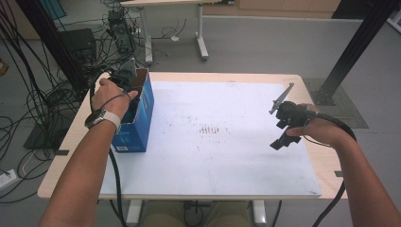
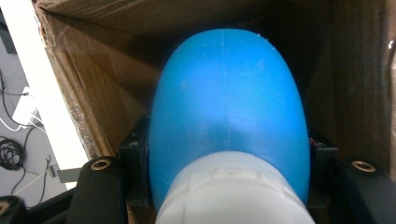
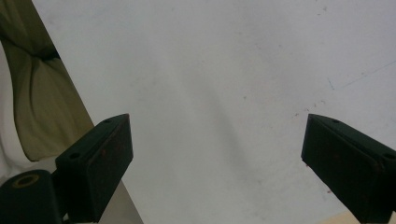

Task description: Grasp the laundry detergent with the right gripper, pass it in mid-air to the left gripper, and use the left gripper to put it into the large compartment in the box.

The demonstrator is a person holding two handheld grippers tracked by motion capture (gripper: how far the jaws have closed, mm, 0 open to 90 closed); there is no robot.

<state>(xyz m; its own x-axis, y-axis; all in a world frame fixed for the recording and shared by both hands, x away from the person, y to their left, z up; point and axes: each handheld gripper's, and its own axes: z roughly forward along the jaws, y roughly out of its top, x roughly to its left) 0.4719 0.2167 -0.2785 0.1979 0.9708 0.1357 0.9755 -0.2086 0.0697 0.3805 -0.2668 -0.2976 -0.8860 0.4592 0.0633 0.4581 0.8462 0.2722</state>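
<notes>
Left gripper [image 1: 126, 75] is down in the mouth of the blue carton [image 1: 140, 118] at the table's [image 1: 189, 194] left edge. In the left gripper view I see its jaws clamped on either flank of a blue bottle [image 2: 229, 107] with a white cap [image 2: 233, 191]. The cap sits nearest the camera and the rounded base points deeper into the carton, so the bottle's long axis runs along the jaws; the way out is straight back through the opening. Probably not touching the cardboard walls, but the interior is dark. Right gripper [image 1: 283, 128] hovers well apart over the white mat [image 1: 227, 161], jaws spread, empty.
</notes>
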